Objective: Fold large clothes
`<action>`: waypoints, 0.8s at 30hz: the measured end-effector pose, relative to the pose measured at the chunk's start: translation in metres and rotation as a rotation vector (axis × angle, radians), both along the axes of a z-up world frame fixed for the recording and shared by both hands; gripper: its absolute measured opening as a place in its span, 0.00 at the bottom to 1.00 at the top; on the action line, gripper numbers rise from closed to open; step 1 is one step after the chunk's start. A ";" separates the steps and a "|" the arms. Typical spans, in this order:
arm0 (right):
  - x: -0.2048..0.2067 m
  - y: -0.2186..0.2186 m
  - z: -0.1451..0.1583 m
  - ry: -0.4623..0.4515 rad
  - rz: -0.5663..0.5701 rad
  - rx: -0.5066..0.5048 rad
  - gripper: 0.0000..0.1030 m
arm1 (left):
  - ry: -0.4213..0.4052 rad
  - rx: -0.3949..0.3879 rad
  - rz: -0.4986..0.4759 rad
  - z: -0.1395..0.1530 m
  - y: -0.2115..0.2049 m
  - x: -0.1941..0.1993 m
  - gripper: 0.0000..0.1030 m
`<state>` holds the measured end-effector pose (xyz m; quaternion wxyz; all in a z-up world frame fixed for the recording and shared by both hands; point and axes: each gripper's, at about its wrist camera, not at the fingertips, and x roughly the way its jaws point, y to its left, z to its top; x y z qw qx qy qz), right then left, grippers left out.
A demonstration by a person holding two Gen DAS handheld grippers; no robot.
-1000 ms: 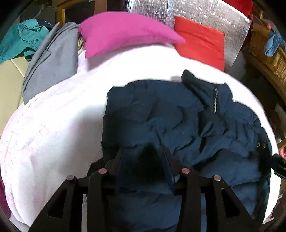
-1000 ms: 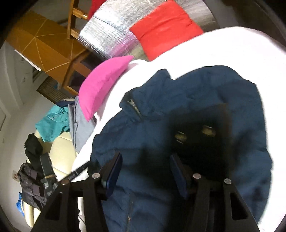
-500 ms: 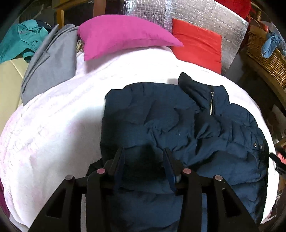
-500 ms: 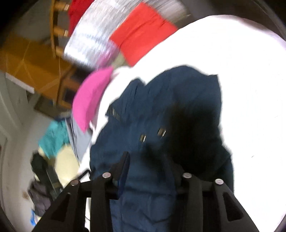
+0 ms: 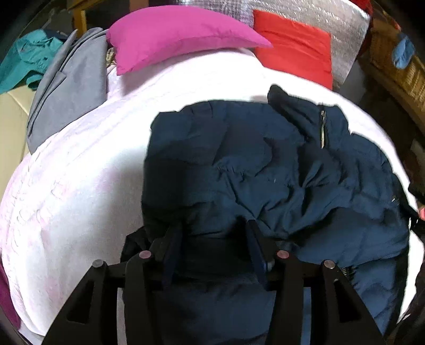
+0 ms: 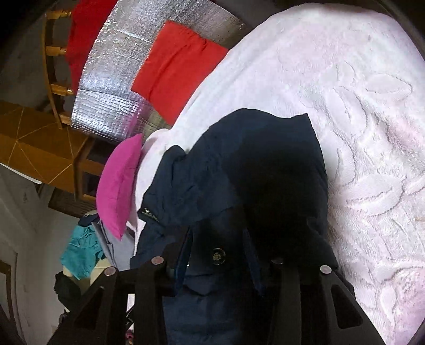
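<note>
Jacket: navy, quilted jacket (image 5: 255,169) lying crumpled on the white blanket (image 5: 79,185), toward its right side in the left wrist view; collar and zip (image 5: 322,130) point to the far end.
Jacket, right view: jacket (image 6: 239,169) bunched up, with a snap button (image 6: 218,256) showing on a flap between the fingers.
Left gripper: left gripper (image 5: 212,238) low over the near hem, fingers spread, dark cloth filling the gap; nothing pinched that I can see.
Right gripper: right gripper (image 6: 220,254) also spread wide, right over the buttoned flap; the cloth there is in deep shadow, so contact is hard to judge, though the jaws plainly stand apart.
Blanket: embossed with a leaf pattern, bare on the right of the right wrist view (image 6: 372,132).
Pillows: pink pillow (image 5: 175,34) and red pillow (image 5: 297,50) at the far end, red one against silver foil (image 5: 342,24).
Other cloth: grey garment (image 5: 71,90) at the blanket's far-left edge, teal garment (image 5: 24,58) beyond it.
Basket: wicker basket (image 5: 398,69) at far right.
</note>
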<state>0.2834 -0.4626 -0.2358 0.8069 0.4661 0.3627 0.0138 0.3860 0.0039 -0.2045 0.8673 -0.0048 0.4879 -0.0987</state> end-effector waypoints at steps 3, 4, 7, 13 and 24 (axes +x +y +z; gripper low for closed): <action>-0.020 -0.008 0.016 -0.024 -0.008 -0.030 0.43 | -0.023 -0.035 0.033 0.012 0.016 -0.003 0.50; -0.028 -0.012 0.022 -0.027 -0.014 -0.059 0.47 | -0.031 -0.047 0.049 0.015 0.023 -0.004 0.51; -0.056 -0.028 0.032 -0.027 -0.063 -0.131 0.61 | -0.032 -0.059 0.096 0.017 0.037 -0.002 0.58; -0.060 -0.043 0.010 0.069 -0.033 -0.109 0.68 | 0.065 -0.077 0.138 -0.009 0.047 0.010 0.59; -0.035 0.001 0.006 0.062 0.060 -0.211 0.34 | 0.065 -0.100 0.141 -0.014 0.048 0.013 0.59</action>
